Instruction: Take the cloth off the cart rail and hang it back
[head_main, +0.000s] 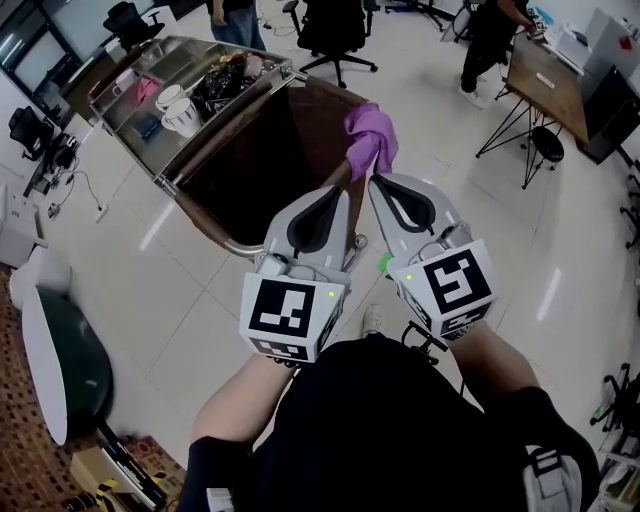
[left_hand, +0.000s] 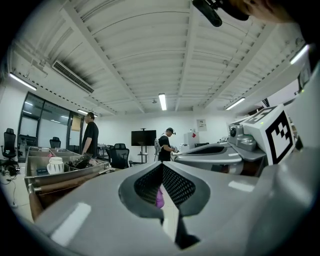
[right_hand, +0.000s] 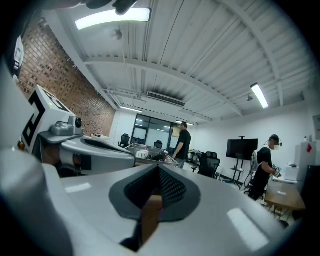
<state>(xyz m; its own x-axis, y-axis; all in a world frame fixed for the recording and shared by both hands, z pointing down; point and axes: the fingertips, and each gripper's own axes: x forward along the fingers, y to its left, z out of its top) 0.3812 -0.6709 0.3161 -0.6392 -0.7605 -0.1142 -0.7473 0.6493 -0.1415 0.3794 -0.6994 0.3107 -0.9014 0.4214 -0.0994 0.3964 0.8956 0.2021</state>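
A: Far L first?
B: Steel cart (head_main: 170, 180). Its top tray (head_main: 185, 55) holds white cups (head_main: 182, 115) + dark clutter (head_main: 225, 88). Brown bag (head_main: 260, 160) hangs inside the cart frame, and the chrome rail (head_main: 215, 238) curves round the bag's near edge.

A: L gripper?
B: L gripper (left_hand: 161, 186) has jaws closed on the purple cloth. A purple strip shows btw the pads in the left gripper view.

A: Cloth, where exactly?
B: The cloth (head_main: 370, 138) is bunched up over the bag's R rim, right at both gripper tips. Can't tell if it touches the cart frame there.

A: R gripper?
B: R gripper (right_hand: 159, 186) is just beside the L one, roughly parallel. Jaws closed too. There's a tiny purple speck at the seam in the right gripper view, and in the head view the cloth's lower edge meets its tip, so it's gripping the cloth as well. The brown seen thru the lower gap looks like the bag.

A: Further R?
B: Wooden counter (head_main: 550, 80) at top R w/ a person (head_main: 490, 35) standing at it, well apart from the cart.
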